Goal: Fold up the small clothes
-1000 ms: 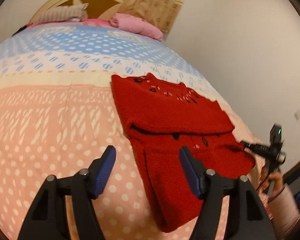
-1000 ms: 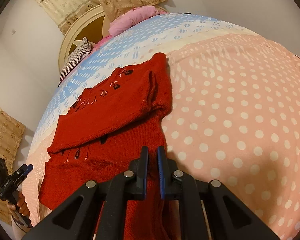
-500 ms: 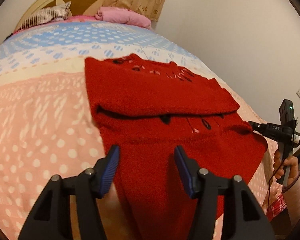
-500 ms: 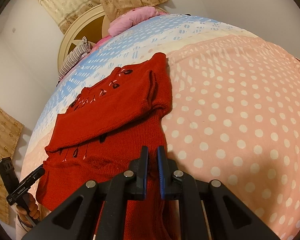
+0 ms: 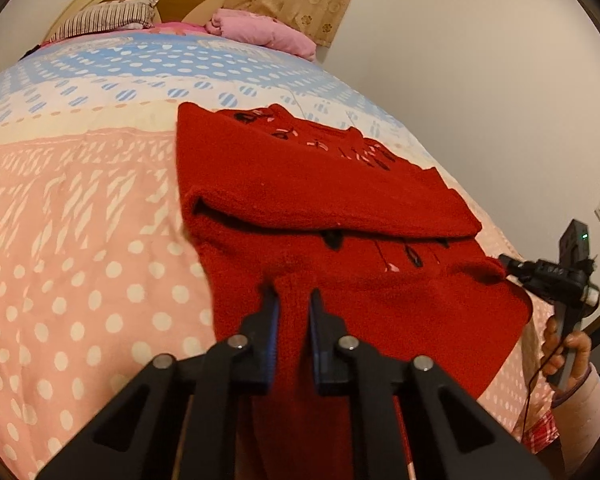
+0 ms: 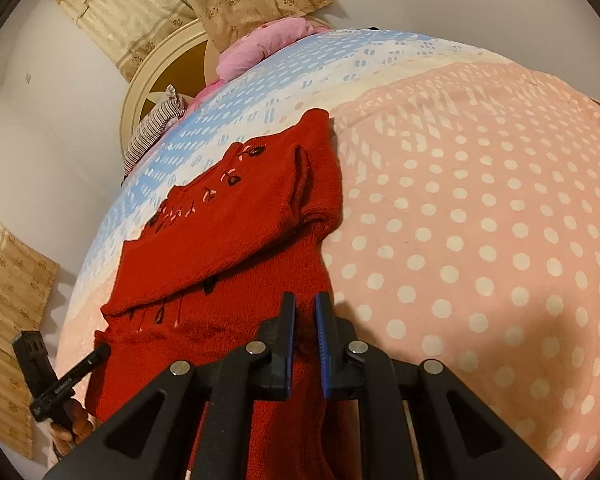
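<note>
A red knitted sweater [image 5: 324, 192] with dark embroidered flowers lies on the bed, a sleeve folded across its chest. It also shows in the right wrist view [image 6: 236, 232]. My left gripper [image 5: 291, 300] is shut on the sweater's lower hem, red fabric pinched between its blue pads. My right gripper [image 6: 305, 304] is shut on the hem at the other corner. Each gripper shows in the other's view: the right gripper [image 5: 504, 263] at the sweater's right corner, the left gripper [image 6: 100, 350] at its left corner.
The bed has a pink polka-dot and blue-white cover [image 5: 80, 240]. A pink folded blanket [image 5: 260, 32] and a striped pillow [image 5: 104, 20] lie by the round headboard [image 6: 168, 76]. A white wall [image 5: 480, 80] runs along the bed's right side.
My left gripper moved right over the sweater's hem and closed on it from wide open. My right gripper stayed shut on its corner and barely moved.
</note>
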Available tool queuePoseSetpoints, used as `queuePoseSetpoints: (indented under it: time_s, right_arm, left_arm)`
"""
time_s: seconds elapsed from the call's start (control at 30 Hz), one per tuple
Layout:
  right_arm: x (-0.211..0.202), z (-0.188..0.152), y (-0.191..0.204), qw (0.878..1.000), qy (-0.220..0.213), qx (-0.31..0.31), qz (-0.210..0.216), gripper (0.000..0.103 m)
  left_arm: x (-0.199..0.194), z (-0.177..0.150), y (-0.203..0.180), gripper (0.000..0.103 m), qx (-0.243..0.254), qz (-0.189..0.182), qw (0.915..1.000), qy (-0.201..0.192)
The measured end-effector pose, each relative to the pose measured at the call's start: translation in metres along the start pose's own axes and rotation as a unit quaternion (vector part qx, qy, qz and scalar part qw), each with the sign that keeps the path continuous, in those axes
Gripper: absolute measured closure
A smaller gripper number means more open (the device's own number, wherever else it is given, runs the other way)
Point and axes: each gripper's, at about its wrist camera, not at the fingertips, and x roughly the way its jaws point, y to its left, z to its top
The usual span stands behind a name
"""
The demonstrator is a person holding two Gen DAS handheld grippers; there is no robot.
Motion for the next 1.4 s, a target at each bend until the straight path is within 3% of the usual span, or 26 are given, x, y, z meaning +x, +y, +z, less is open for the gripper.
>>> queuePoseSetpoints:
  time_s: [0.1,0.17,0.23,0.3,0.5,0.6,0.67,0.7,0.73,0.77,0.8,0.9,1.17,1.4]
  right_arm:
    - [-0.026,0.009,-0.006,0.998,-0.045,0.023,0.041,0.093]
    - [-0.049,0.015,-0.014,0.993,-0.085,0.044,0.068,0.086]
    - [-0.064,0.02,-0.019,0.992,-0.102,0.046,0.061,0.046]
    - [-0.069,0.018,-0.018,0.993,-0.109,0.029,0.039,0.039]
    - [-0.032,0.004,0.01,0.996,-0.05,-0.072,-0.012,0.039]
    - [-0.003,-0.004,0.033,0.988,-0.021,-0.147,-0.048,0.039]
    - [0.012,-0.008,0.043,0.98,-0.006,-0.181,-0.078,0.04]
    - [0.022,-0.012,0.047,0.975,0.006,-0.199,-0.102,0.042]
    - [0.028,-0.014,0.049,0.97,0.01,-0.213,-0.117,0.053]
    - [0.028,-0.016,0.051,0.968,0.004,-0.221,-0.122,0.061]
    - [0.025,-0.018,0.053,0.967,-0.004,-0.225,-0.12,0.08]
    - [0.007,-0.021,0.059,0.964,-0.036,-0.228,-0.134,0.091]
    - [-0.04,-0.025,0.079,0.963,-0.094,-0.217,-0.128,0.093]
    - [-0.06,-0.007,0.108,0.959,-0.139,-0.22,-0.112,0.093]
  left_arm:
    - [0.0,0.0,0.003,0.09,-0.013,-0.003,0.9999,-0.002]
    - [0.0,0.0,0.005,0.09,-0.026,-0.008,0.9996,-0.004]
    - [-0.001,0.0,0.007,0.09,-0.034,-0.013,0.9993,-0.006]
    - [0.0,-0.001,0.006,0.09,-0.033,-0.012,0.9994,-0.006]
    - [0.003,0.001,0.001,0.089,-0.017,0.0,0.9999,-0.001]
    - [0.005,0.002,0.001,0.078,-0.014,0.007,0.9999,0.004]
    - [0.007,0.003,0.001,0.078,-0.017,0.008,0.9998,0.005]
    - [0.007,0.003,0.001,0.078,-0.019,0.009,0.9998,0.004]
    - [0.008,0.003,0.0,0.078,-0.018,0.01,0.9998,0.002]
    - [0.008,0.003,-0.001,0.079,-0.015,0.012,0.9998,0.0]
    - [0.008,0.002,-0.003,0.083,-0.01,0.016,0.9998,-0.003]
    - [0.003,0.001,-0.006,0.092,-0.005,0.016,0.9997,-0.016]
    - [-0.024,0.017,-0.017,0.093,-0.016,-0.011,0.9986,-0.05]
    - [-0.036,0.039,-0.02,0.093,-0.021,-0.008,0.9969,-0.076]
